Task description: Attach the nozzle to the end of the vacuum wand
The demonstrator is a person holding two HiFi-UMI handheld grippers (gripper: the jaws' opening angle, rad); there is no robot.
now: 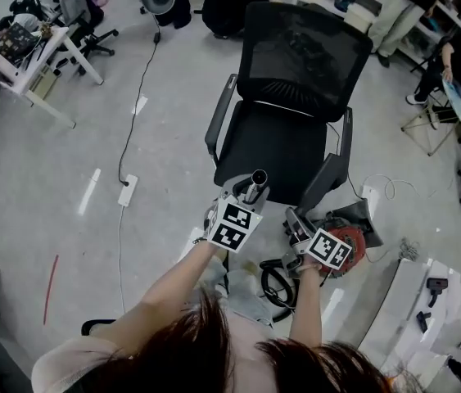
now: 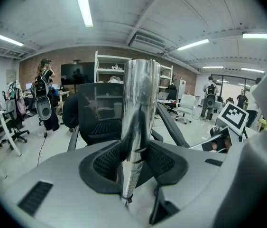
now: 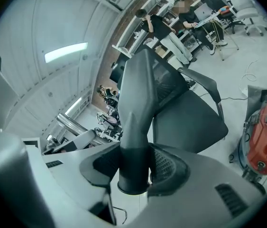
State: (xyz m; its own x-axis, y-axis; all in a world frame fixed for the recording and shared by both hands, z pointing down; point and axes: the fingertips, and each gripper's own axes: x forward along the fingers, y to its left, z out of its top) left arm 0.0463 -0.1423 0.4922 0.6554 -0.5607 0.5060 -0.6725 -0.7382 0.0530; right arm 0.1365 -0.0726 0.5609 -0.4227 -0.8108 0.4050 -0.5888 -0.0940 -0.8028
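Between the pads (image 2: 167, 163) of the left gripper (image 2: 134, 161) stands the vacuum wand (image 2: 142, 99), clenched around its chrome tube with the jaws closed against both sides. Its plain upper end rises well beyond the fingertips, and a narrower ribbed section runs back toward the hand. The right gripper (image 3: 135, 167) is likewise clamped on its part, the dark grey nozzle (image 3: 140, 94). Its pads (image 3: 170, 164) press the round collar, the tapered flat tip reaches out past the fingertips, and the open socket rim sits just on the hand side of them. In the head view the left gripper (image 1: 242, 203) and the right gripper (image 1: 302, 234) are held near each other but apart, above the red vacuum canister (image 1: 354, 241) and in front of the office chair (image 1: 296, 137). The wand looks stiff, smooth and likely slippery, so a grip on the polished metal could twist or slide under a push, and a hold nearer the ribbed part may bite better. The nozzle reads as light, rigid plastic, best held at the thick collar as it is now, since the thin tip would flex. Its socket faces back toward the hand, so it probably has to be turned to meet the wand's end.
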